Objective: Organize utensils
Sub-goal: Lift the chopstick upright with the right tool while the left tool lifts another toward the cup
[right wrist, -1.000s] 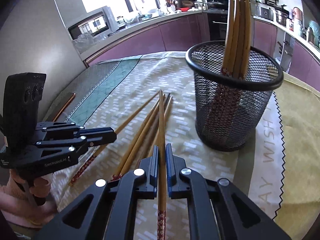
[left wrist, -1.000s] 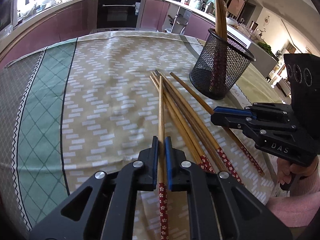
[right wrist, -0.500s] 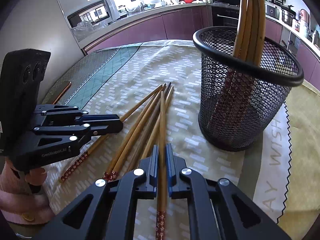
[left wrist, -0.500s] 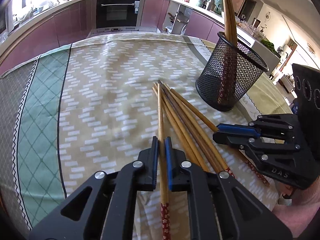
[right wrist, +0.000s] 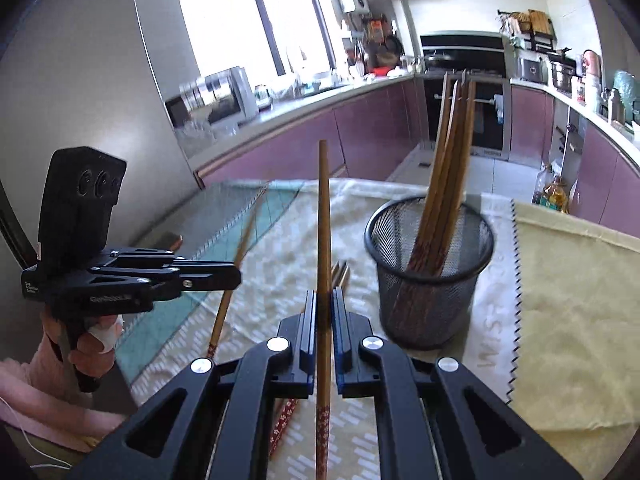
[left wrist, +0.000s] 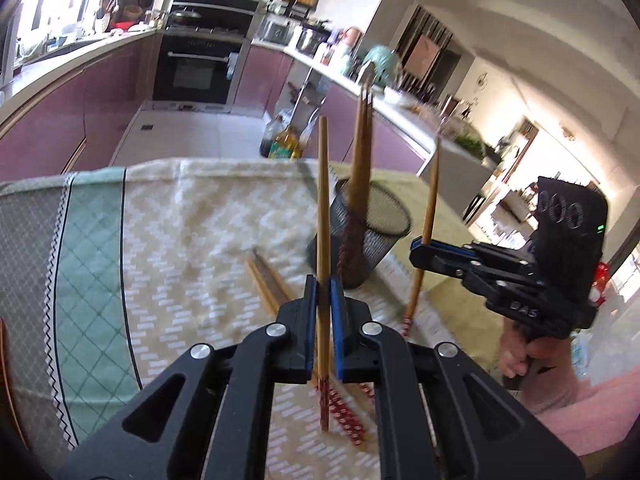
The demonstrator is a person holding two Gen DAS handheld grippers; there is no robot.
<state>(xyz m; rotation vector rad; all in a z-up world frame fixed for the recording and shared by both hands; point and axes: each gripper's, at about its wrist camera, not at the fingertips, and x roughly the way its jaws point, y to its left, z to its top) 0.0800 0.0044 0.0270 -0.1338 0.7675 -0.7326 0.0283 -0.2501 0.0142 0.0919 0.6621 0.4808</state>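
- Above the tablecloth (left wrist: pixel 168 216), both grippers are carrying one wooden chopstick each, tips pointing up and away, patterned red ends hanging toward the cloth.
- Left gripper (left wrist: pixel 324 280): jaws are pinching nearly closed on the left chopstick (left wrist: pixel 322 200), gripping roughly mid-shaft. Same gripper is showing side-on in the right view (right wrist: pixel 224 276), its stick crossing the jaws at a slant.
- Right gripper (right wrist: pixel 324 300): jaws are clamping equally narrow on the right chopstick (right wrist: pixel 323 232); only the stick's width is separating the pads. In the left view it is sitting off to the right (left wrist: pixel 424 250) with its stick running through the jaw tips.
- Mesh holder (right wrist: pixel 428 272) is standing upright on the cloth, ahead and right of the right gripper, already holding a bundle of chopsticks (right wrist: pixel 452 152) red ends down.
- Loose chopsticks (left wrist: pixel 266 280) are lying on the cloth between the left gripper and the holder, not yet sorted.
- Judgement: mid-shaft grips are keeping the sticks balanced and near upright so the red ends can drop into the holder the same way round as the bundle.
- Risk, as I read it: a stick pivoting in the pads, or the lower end catching the rim or the leaning bundle and tipping the light holder.
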